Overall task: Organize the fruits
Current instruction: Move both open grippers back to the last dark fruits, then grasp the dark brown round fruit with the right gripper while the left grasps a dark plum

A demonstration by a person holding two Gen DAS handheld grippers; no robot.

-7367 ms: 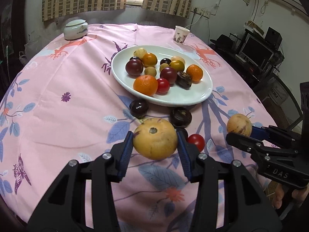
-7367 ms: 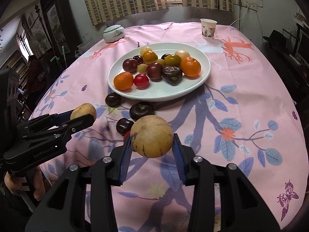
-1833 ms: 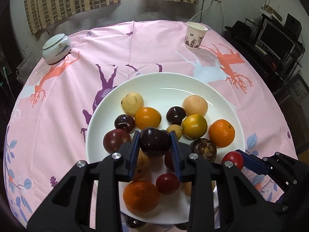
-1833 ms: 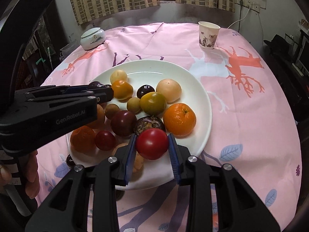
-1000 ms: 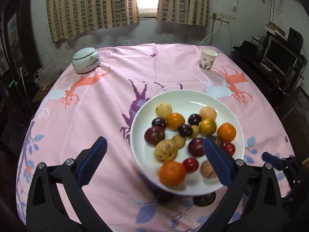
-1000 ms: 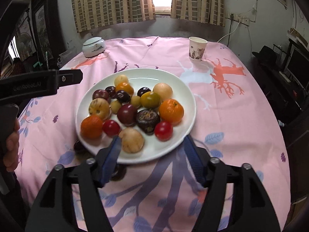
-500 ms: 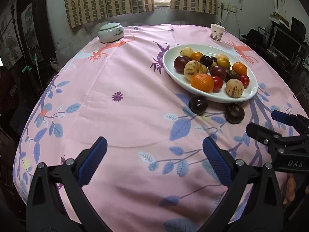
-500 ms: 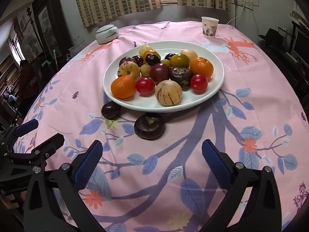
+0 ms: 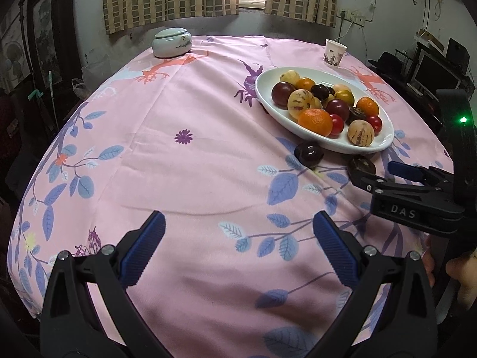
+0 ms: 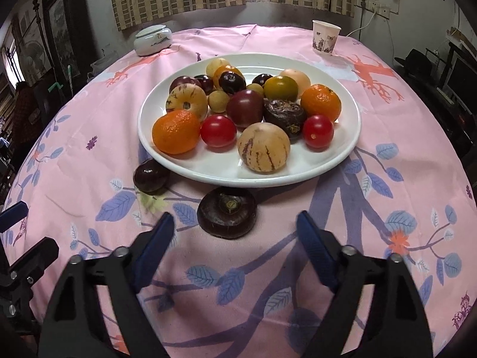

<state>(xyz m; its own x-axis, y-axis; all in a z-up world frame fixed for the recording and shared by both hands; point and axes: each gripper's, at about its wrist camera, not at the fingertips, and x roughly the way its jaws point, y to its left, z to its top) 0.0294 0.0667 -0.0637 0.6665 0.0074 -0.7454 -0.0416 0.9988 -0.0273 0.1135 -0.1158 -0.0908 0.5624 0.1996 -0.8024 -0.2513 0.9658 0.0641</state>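
A white oval plate [image 10: 342, 161] holds several fruits: oranges, red tomatoes, striped yellow melons and dark plums. The plate also shows in the left wrist view [image 9: 384, 140]. Two dark fruits lie on the cloth before it: a flat dark purple one [image 10: 227, 212] and a round dark one [image 10: 151, 176]. My right gripper [image 10: 235, 232] is open and empty, with the flat dark fruit just ahead between its fingers. My left gripper [image 9: 238, 232] is open and empty over bare cloth, far left of the plate. The right gripper [image 9: 399, 176] shows in the left wrist view beside the dark fruits [image 9: 309, 153].
A pink flowered cloth [image 9: 184, 161] covers the round table. A white lidded jar [image 9: 172, 42] stands at the far left and a paper cup [image 10: 325, 37] at the far right. Dark furniture and monitors [image 9: 438, 71] stand beyond the table's right edge.
Both grippers let go of fruits onto the plate and pulled back open. Over the last half second the right gripper moved closer to the flat dark fruit; the left stayed low over bare cloth.
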